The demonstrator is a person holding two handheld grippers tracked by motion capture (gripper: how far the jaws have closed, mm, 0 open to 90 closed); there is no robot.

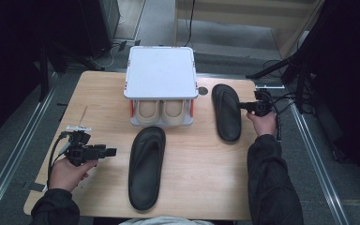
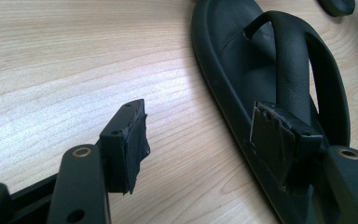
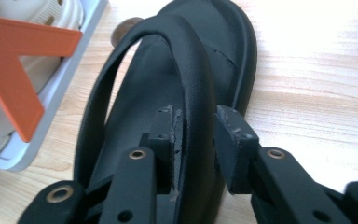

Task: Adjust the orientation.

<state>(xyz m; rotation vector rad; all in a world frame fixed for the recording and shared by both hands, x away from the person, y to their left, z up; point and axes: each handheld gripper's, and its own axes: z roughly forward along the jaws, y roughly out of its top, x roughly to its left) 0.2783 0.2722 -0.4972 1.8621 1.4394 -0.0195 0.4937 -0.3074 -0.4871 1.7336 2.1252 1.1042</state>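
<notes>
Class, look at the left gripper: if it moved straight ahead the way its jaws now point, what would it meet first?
Most likely the near black sandal: the left gripper points level across the table toward it, jaws open, though exact height is hard to judge.

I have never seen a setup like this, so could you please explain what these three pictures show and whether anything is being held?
A person sits at a wooden table with a handheld two-jaw tool in each hand. The high view looks down from above; the other two come from cameras riding on each tool, looking along its black jaws.

On the table stand a small white shoe rack holding beige shoes, and two black sandals.

The left gripper is open and empty beside the near sandal. The right gripper straddles the strap of the far sandal, which lies flat on the table; one pad touches the strap, the other stands just clear, so it is not clamped.
</notes>
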